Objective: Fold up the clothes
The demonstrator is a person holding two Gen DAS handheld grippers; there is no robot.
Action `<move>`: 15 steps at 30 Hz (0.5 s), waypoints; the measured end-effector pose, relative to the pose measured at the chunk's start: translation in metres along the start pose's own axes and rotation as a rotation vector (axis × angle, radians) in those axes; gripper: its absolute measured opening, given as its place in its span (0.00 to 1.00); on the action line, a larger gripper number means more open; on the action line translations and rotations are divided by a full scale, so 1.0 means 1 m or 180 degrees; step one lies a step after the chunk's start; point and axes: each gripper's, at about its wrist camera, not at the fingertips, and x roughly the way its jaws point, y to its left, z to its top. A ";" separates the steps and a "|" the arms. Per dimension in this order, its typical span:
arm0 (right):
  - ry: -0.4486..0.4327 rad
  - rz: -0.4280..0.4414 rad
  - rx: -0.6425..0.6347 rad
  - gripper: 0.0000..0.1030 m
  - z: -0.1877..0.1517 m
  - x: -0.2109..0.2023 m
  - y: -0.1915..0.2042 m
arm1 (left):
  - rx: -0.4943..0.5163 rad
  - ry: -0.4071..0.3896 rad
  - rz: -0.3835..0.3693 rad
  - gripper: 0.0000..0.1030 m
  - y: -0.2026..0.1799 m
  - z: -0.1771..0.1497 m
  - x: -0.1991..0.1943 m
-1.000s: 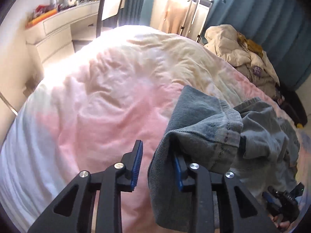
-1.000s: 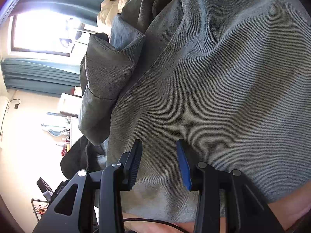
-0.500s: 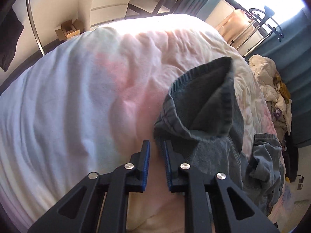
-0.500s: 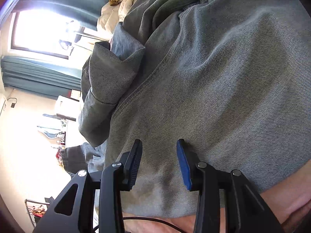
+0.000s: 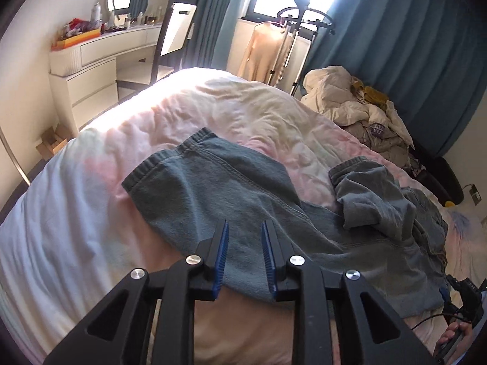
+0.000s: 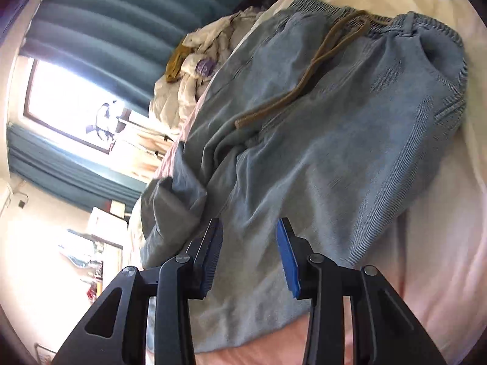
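Note:
Grey-blue denim trousers (image 5: 231, 200) lie on the pink and white bed cover (image 5: 91, 200). One leg is laid out flat with its hem at the far left; the other leg (image 5: 371, 197) is crumpled to the right. My left gripper (image 5: 243, 243) is open and empty just above the flat leg. In the right wrist view the trousers (image 6: 350, 127) show their elastic waistband and a brown drawstring (image 6: 307, 82). My right gripper (image 6: 249, 249) is open and empty over the cloth near the legs.
A heap of cream and grey clothes (image 5: 359, 112) lies at the bed's far right corner. A garment rack (image 5: 289, 45), blue curtains (image 5: 395, 45), a chair and a white dressing table (image 5: 97, 57) stand beyond the bed. The right gripper shows at the lower right of the left wrist view (image 5: 456, 304).
My left gripper let go of the trouser leg, which now lies flat on the bed, and drew back. My right gripper opened wider and pulled away from the cloth.

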 end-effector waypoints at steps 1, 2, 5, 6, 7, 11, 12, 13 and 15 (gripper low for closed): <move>-0.0082 -0.0005 0.0074 0.36 0.007 -0.008 -0.006 | 0.0059 -0.0011 -0.0073 0.24 -0.012 -0.002 0.000; -0.0155 -0.0020 0.0128 0.36 0.017 -0.018 -0.014 | 0.0116 -0.0020 -0.0145 0.25 -0.024 -0.003 0.000; -0.0290 -0.0052 0.0261 0.41 0.042 -0.040 -0.034 | 0.0275 -0.0013 -0.0371 0.37 -0.059 -0.007 0.004; -0.0300 -0.0021 0.0288 0.41 0.047 -0.041 -0.038 | 0.0296 0.0025 -0.0466 0.47 -0.071 -0.007 0.009; -0.0290 0.0001 0.0315 0.41 0.055 -0.044 -0.045 | 0.0317 0.0063 -0.0561 0.48 -0.082 -0.007 0.015; -0.0386 -0.0249 0.0292 0.49 0.084 -0.066 -0.084 | 0.0428 0.0140 -0.0858 0.69 -0.125 -0.011 0.042; -0.0412 -0.0299 0.0347 0.52 0.091 -0.071 -0.098 | 0.0499 0.0194 -0.0893 0.75 -0.134 -0.015 0.053; -0.0424 -0.0335 0.0437 0.53 0.098 -0.076 -0.114 | 0.0571 0.0249 -0.0928 0.75 -0.143 -0.019 0.064; -0.0382 -0.0336 0.0671 0.56 0.110 -0.077 -0.143 | 0.0709 0.0354 -0.0988 0.75 -0.160 -0.026 0.084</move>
